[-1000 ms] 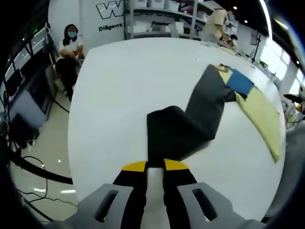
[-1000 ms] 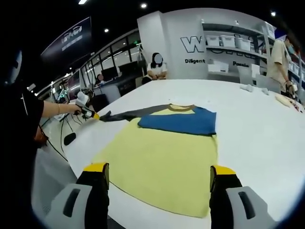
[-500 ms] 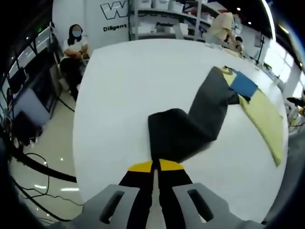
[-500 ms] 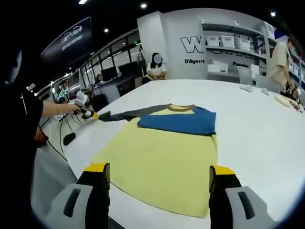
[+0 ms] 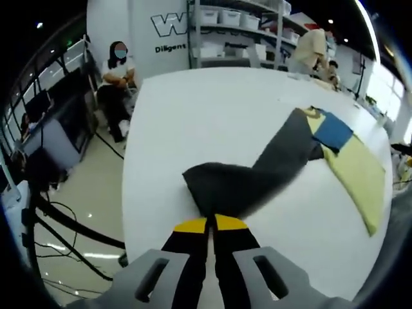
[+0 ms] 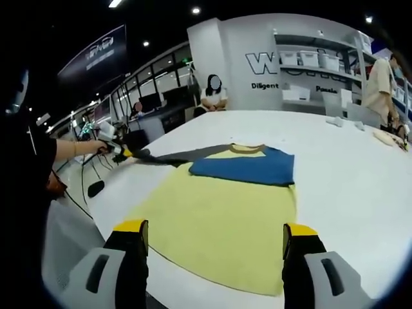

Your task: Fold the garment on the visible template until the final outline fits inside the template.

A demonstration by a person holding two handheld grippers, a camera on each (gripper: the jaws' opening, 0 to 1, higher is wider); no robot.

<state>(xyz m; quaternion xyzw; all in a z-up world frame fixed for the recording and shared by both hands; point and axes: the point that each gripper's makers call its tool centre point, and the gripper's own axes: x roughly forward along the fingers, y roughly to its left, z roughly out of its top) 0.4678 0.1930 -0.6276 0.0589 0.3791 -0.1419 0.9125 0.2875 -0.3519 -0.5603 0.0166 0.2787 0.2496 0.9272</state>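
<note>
Your left gripper (image 5: 210, 223) has its yellow-tipped jaws pressed together on the cuff end of a dark grey sleeve (image 5: 257, 177). That sleeve runs away from the jaws across a large white table (image 5: 193, 116) to the rest of the garment (image 5: 351, 161), a yellow shirt with a blue panel, which lies flat further along the table. In the right gripper view the same shirt (image 6: 225, 212) is spread out just ahead of your right gripper (image 6: 215, 241), whose jaws are spread wide apart with nothing between them. There the blue panel (image 6: 244, 168) crosses the chest below a brown collar, and the grey sleeve (image 6: 170, 156) stretches out to the left gripper (image 6: 122, 152), held in your hand at the table's edge. A seated person (image 5: 119, 71) is beyond the table near a white wall with shelves of bins (image 6: 302, 58)
</note>
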